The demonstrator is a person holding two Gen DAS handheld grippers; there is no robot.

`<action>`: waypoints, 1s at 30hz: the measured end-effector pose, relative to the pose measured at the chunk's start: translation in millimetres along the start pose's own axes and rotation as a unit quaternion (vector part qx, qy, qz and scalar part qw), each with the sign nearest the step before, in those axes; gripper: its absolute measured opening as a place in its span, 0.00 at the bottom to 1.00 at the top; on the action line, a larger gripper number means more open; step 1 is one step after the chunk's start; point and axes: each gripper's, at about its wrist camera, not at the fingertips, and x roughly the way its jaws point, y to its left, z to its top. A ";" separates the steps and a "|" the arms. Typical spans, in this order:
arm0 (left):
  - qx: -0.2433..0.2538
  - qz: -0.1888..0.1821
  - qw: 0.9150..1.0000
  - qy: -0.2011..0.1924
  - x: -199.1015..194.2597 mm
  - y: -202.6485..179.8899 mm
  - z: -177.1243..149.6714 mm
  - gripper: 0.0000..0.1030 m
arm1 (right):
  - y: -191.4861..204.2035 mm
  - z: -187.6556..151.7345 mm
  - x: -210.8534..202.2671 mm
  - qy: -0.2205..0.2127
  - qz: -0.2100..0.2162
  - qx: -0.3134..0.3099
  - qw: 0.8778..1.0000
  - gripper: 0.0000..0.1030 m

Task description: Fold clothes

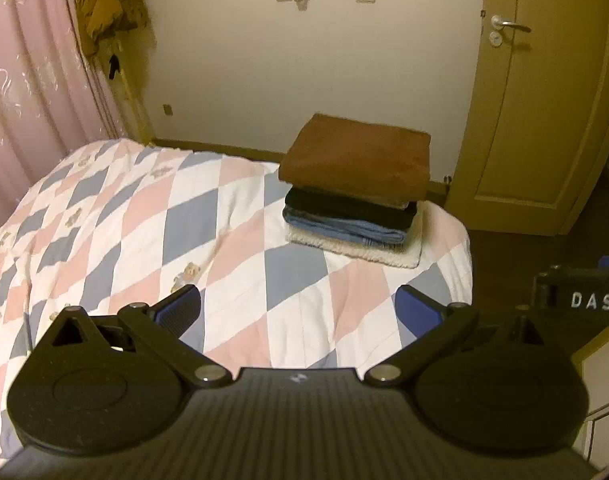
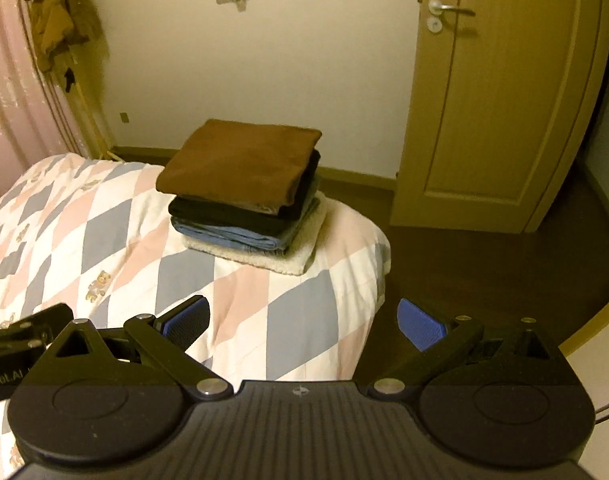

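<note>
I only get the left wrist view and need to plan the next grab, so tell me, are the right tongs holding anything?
Observer: No. The right tongs are open and empty, above the bed corner.
Operator: Where is their right finger?
Observer: That blue pad hangs over the dark floor, past the quilt's edge.
Operator: Is the stack's right side tidy?
Observer: Fairly. The black layer and denim layer sit about flush under the brown top there.
</note>
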 end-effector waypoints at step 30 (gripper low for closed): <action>-0.091 0.053 0.992 -0.068 165.2 -35.8 -123.0 0.99 | -39.9 -81.7 167.3 -0.107 0.063 -0.076 0.989 1.00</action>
